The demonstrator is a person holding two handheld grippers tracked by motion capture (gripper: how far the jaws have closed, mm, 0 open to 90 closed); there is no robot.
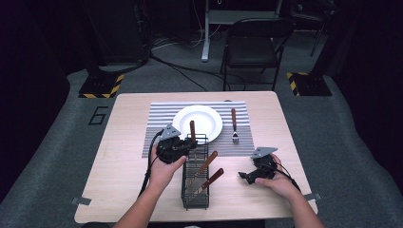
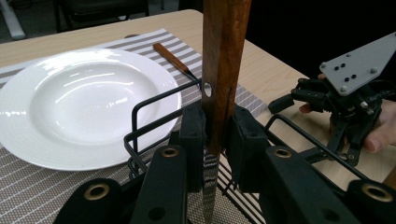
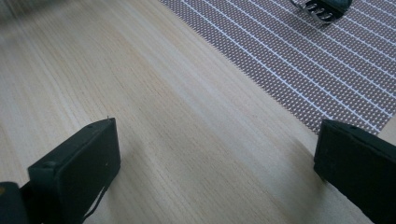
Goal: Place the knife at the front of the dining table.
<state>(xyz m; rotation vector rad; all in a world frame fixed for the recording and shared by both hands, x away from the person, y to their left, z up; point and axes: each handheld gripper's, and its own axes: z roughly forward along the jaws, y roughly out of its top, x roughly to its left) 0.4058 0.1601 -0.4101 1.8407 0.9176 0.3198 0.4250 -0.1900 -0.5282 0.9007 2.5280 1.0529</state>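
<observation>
My left gripper [image 1: 189, 144] is shut on a wooden-handled knife [image 2: 223, 74], held upright with its blade pointing down into the far end of a black wire basket [image 1: 195, 199]. Two more wooden-handled knives [image 1: 203, 169] lie slanted in that basket. A white plate [image 1: 209, 114] rests on a striped placemat [image 1: 159, 128], with a wooden-handled fork [image 1: 234, 124] to its right. My right gripper [image 1: 242, 176] hovers low over bare wood to the right of the basket, open with nothing between its jaws. In the right gripper view the fork's tines [image 3: 322, 8] lie on the placemat's edge [image 3: 299, 60].
The wooden table [image 1: 123, 180] has bare room on its left and front right. A black chair [image 1: 252, 47] stands beyond the far edge. Dark stands with yellow-black bases [image 1: 100, 85] sit on the grey floor behind.
</observation>
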